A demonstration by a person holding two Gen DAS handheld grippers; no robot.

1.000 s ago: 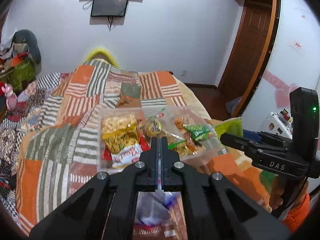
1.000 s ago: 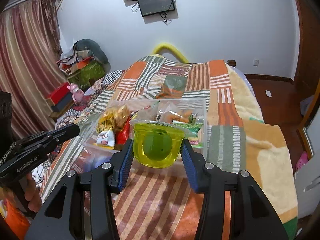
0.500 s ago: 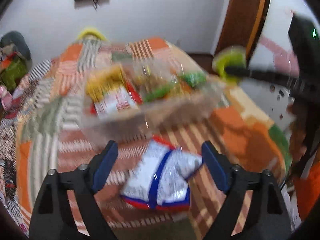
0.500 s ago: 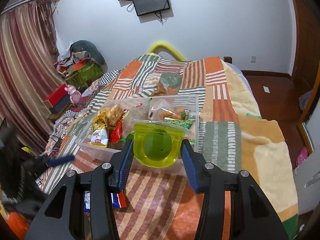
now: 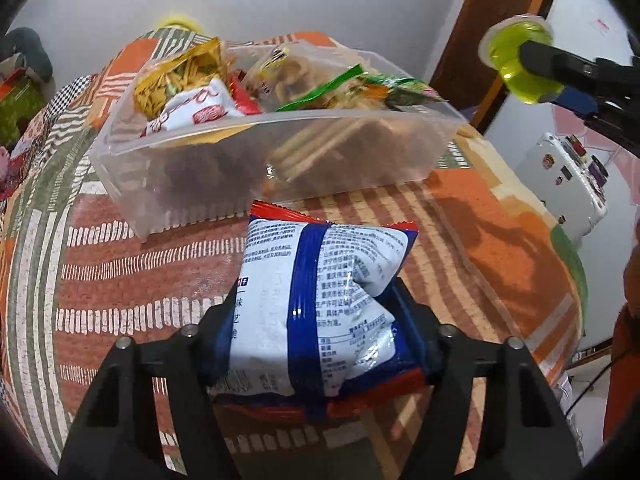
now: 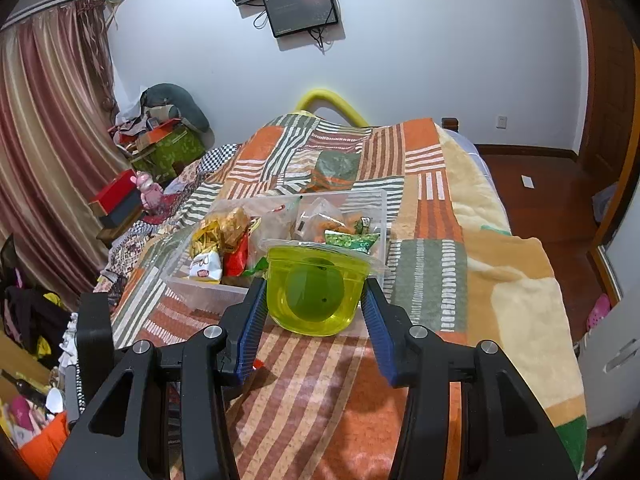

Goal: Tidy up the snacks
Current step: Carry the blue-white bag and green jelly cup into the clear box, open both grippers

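Left gripper [image 5: 316, 312]: a second ago its jaws were pressed together with nothing between them, half a second ago they were spread wide above the white-and-blue snack packet [image 5: 316, 300]; now the jaws are in against both sides of the packet and it bulges and creases between them, so I judge the grasp made. Packet appears to rest on the bed [image 5: 460, 240] quilt, back panel up, its red top seam just short of the clear bin [image 5: 248, 168]; lift not yet evident. Meaning for the task: one of the last loose snacks is in hand and needs only a short carry forward. Right gripper [image 6: 316, 308]: unchanged over the same interval, jaws clamped on the green jelly cup [image 6: 316, 292], held in the air near the bin's front right corner, foil lid up. Bin: near wall stands higher than the packet, so the packet must rise over the rim before going in. Contents already mound above the rim, with a yellow chip bag [image 5: 180, 76] and white-red bag [image 5: 196, 110] left, green wrappers [image 5: 360, 84] right; free room inside looks small, best toward the middle front. Beyond the bin the quilt is bare to the headboard; the bed's right edge drops to the floor close by, so the right side offers less margin.
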